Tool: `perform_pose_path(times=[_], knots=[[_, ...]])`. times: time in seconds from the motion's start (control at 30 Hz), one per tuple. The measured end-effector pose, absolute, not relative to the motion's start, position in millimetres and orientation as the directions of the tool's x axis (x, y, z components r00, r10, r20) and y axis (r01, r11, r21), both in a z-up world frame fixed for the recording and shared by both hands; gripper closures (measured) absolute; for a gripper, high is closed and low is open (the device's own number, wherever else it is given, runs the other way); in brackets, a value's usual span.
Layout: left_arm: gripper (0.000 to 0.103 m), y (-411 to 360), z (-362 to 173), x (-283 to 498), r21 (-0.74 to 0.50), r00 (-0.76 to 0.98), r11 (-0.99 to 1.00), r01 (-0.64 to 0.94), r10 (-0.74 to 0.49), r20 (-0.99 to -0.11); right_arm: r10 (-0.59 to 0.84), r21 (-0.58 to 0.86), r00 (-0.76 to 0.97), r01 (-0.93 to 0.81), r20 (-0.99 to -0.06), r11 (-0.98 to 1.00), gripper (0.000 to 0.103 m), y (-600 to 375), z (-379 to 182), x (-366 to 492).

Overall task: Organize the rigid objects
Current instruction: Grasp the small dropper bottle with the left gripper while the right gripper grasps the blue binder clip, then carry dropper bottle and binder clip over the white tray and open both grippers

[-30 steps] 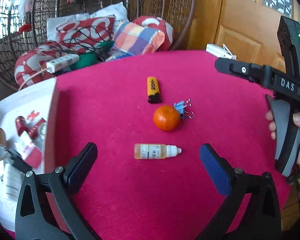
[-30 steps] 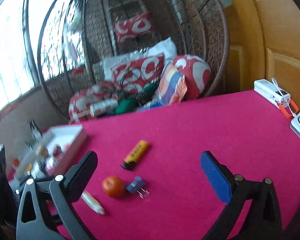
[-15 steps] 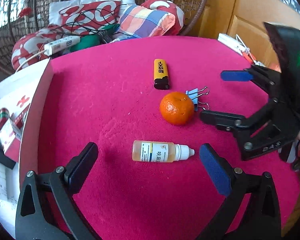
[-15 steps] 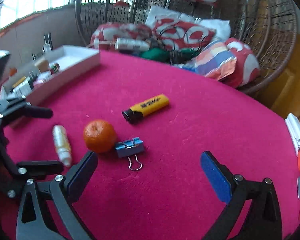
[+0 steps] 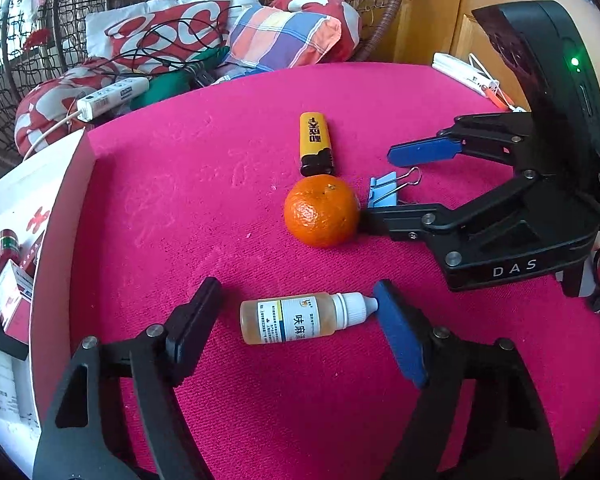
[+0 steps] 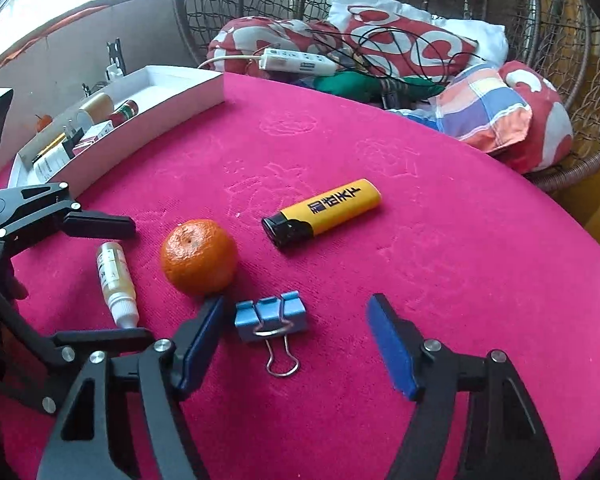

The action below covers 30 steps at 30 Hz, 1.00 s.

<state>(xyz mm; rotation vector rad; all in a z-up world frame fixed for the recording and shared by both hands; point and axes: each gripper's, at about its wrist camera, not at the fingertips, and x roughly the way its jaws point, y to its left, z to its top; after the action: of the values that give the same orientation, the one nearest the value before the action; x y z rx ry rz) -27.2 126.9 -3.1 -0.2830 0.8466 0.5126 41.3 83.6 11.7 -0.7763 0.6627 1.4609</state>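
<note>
Left tool (image 5: 296,320) gapes around dropper bottle (image 5: 300,319); right tool (image 6: 296,336) (equally wide) straddles binder clip (image 6: 271,316).

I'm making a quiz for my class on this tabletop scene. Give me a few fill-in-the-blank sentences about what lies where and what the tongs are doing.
1. The left tongs are open around the ____, which lies on its side.
2. The right tongs are open around the blue ____.
3. The lighter has a yellow body and a ____ head.
4. The round fruit beside the clip is an ____.

Missing words: bottle; clip; black; orange
</note>
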Motion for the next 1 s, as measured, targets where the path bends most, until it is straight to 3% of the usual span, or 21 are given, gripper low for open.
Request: perform_pose_path(times=[0.13,0.23,0.27,0.57,1.0], knots=[[0.039,128.4,-1.5,-28.0,-0.038,0.554,0.835,-0.550,0.330,-0.765,0.610,-0.056,0.000,-0.996,-0.792,-0.073,0.048,83.7,12.5,36.2],[0.039,128.3,-1.1,-29.4,-0.042,0.560,0.837,-0.546,0.327,-0.762,0.616,-0.068,-0.014,-0.992,-0.787,-0.109,0.068,82.4,13.1,29.5],[0.039,127.4,-0.9,-29.3,-0.040,0.561,0.838,-0.545,0.328,-0.760,0.619,-0.084,-0.005,-0.990,-0.785,-0.115,0.070,81.7,13.1,26.3],[0.040,119.9,11.3,-41.5,-0.041,0.604,0.839,-0.542,0.356,-0.713,0.690,-0.116,0.079,-0.993,-0.720,-0.008,0.071,59.8,29.8,22.6],[0.040,97.8,98.2,-74.2,-0.046,0.727,0.837,-0.546,0.445,-0.523,0.911,0.032,0.208,-0.972,-0.357,0.235,0.071,-28.1,128.0,13.8]])
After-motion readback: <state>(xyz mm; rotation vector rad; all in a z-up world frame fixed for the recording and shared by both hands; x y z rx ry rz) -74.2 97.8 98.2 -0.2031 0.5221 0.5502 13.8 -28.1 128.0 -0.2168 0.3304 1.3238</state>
